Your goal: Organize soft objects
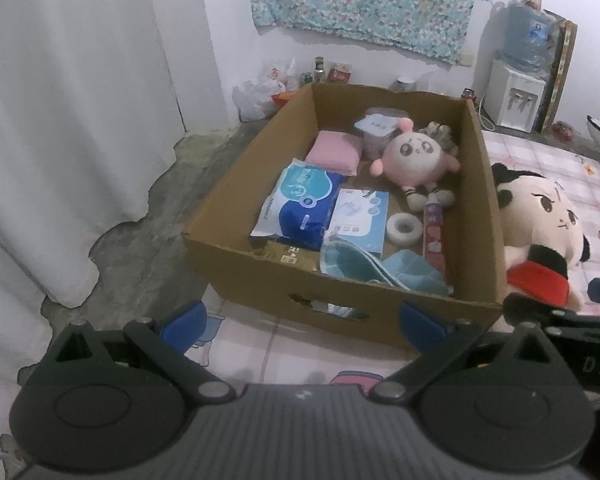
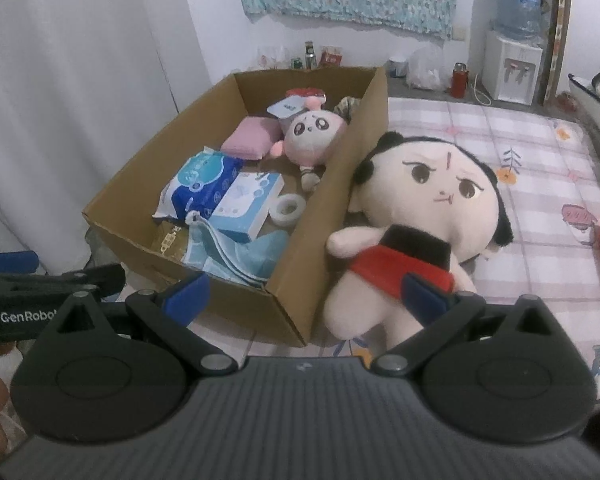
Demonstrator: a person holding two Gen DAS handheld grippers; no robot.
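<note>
Your left claw (image 1: 303, 327) and right claw (image 2: 305, 293) both gape wide, holding nothing. One cardboard box (image 2: 328, 184) on the bed holds one pink plush (image 2: 312, 136), one pink cushion (image 2: 250, 138), two tissue packs and one tape roll (image 2: 286, 209). One big plush doll (image 2: 420, 216) lies just outside, against the box's right wall.

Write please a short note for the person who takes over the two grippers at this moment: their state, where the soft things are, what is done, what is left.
Left gripper: open, holds nothing, in front of the brown cardboard box.
Right gripper: open, holds nothing, at the box's near corner, one of its fingers in front of the big doll.
In the box: round pink plush toy, pink cushion, blue-white soft pack, light blue cloth, plus a white tape roll and a light blue carton.
Left: large cream plush doll with black hair and red top lies on the checked mat beside the box, outside it. It probably goes in next.
</note>
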